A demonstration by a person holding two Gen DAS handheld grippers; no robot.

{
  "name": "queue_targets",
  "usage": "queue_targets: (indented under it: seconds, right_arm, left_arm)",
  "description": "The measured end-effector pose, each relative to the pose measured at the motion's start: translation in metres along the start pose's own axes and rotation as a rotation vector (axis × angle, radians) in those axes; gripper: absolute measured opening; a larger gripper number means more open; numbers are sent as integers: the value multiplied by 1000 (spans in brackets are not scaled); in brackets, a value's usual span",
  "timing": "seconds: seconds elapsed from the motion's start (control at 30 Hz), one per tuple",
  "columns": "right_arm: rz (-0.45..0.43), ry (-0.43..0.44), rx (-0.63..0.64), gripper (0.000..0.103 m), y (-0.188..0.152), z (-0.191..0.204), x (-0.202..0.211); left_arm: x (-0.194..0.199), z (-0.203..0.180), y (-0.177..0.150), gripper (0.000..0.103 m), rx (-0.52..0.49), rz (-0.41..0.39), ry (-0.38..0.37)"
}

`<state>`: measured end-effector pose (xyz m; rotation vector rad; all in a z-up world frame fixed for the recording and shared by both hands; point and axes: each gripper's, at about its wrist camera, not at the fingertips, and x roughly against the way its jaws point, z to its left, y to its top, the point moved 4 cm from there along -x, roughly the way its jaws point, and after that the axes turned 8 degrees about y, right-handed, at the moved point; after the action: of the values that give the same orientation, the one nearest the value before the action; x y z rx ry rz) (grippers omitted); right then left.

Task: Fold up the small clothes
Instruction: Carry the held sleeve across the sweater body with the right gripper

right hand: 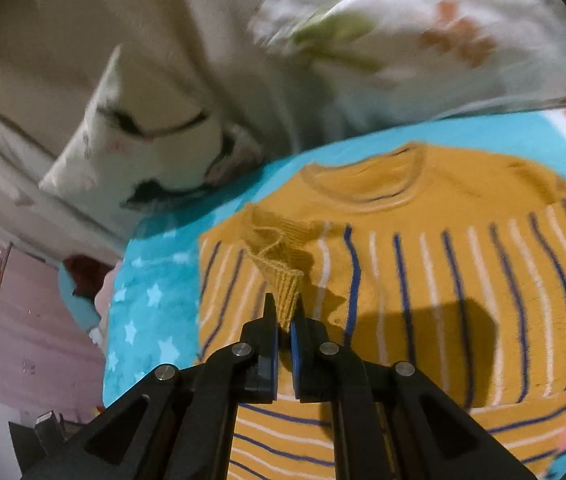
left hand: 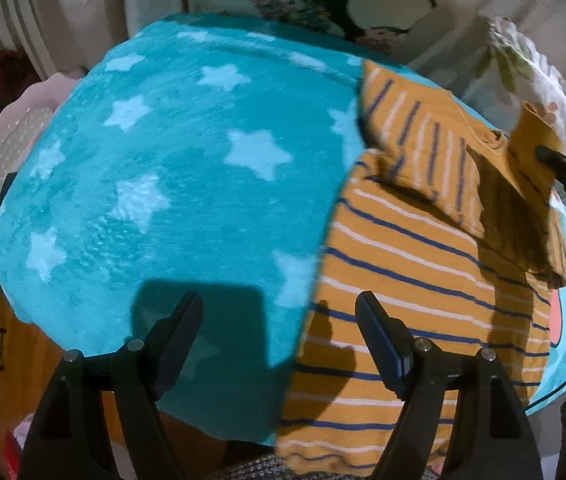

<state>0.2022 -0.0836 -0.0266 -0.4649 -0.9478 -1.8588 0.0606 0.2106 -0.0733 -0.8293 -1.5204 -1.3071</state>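
Note:
A mustard sweater (left hand: 403, 280) with blue and white stripes lies flat on a teal star-print blanket (left hand: 187, 160). My left gripper (left hand: 279, 312) hovers open over the sweater's left edge, with nothing between its fingers. In the right wrist view my right gripper (right hand: 285, 316) is shut on the ribbed cuff (right hand: 283, 284) of one sleeve, which it holds lifted above the sweater's body (right hand: 423, 264). That gripper also shows at the far right of the left wrist view as the right gripper (left hand: 555, 158), with the sleeve (left hand: 523, 208) hanging from it. The other sleeve (left hand: 419, 148) lies folded across the chest.
White floral pillows (right hand: 403, 40) and a cat-print pillow (right hand: 131, 140) lie beyond the blanket's (right hand: 151, 292) far edge. Pink dotted clothes (left hand: 19, 132) sit off the blanket's left side. Wooden floor (left hand: 23, 360) shows below the blanket's near left edge.

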Motion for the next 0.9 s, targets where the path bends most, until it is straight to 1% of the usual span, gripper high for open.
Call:
queue_targets:
  seconds: [0.17,0.33,0.37,0.4,0.47,0.53,0.57,0.6,0.67,0.7,0.77,0.83,0.9]
  right_arm:
    - [75,-1,15,6,-3,23,-58]
    - [139,-7,29,6,-10,35,-98]
    - [153,0,24,9,-11,37,-104]
    - [163,10,17,10,-12,38,-109]
    - [195,47,-5,19,-17,39,-122]
    - [223,133,-39,23,-22,40,-126]
    - [226,169,-48,23,-23,41,-125]
    - [223,185,-49,23,-23,43,-122]
    - [183,190,-29,23,-22,42,-102]
    - [166,179,-26,23,-20,40,-93]
    - [115,140,-49,23,-13,23,-70]
    - [68,98,-86,24,-7,3,-49]
    - [24,46,-129,24,-5,-21,-26]
  left_arm:
    - [-10,20,7,77,12,13,-6]
    - [-15,30,21,77,22,8,-26]
    - [-15,31,25,77,20,4,-26]
    - [-15,31,29,77,16,-1,-28]
    - [-14,27,41,77,7,-19,-44]
    - [-12,20,54,77,0,-35,-69]
    - [-11,16,60,77,-5,-43,-82]
    - [-9,11,66,77,-11,-52,-94]
    - [-7,-4,79,77,-31,-73,-127]
    - [-7,-16,87,77,-49,-83,-155]
    - [-10,-36,98,77,-81,-100,-208]
    - [-18,-57,110,77,-110,-103,-231]
    - [-30,-79,121,77,-136,-87,-251]
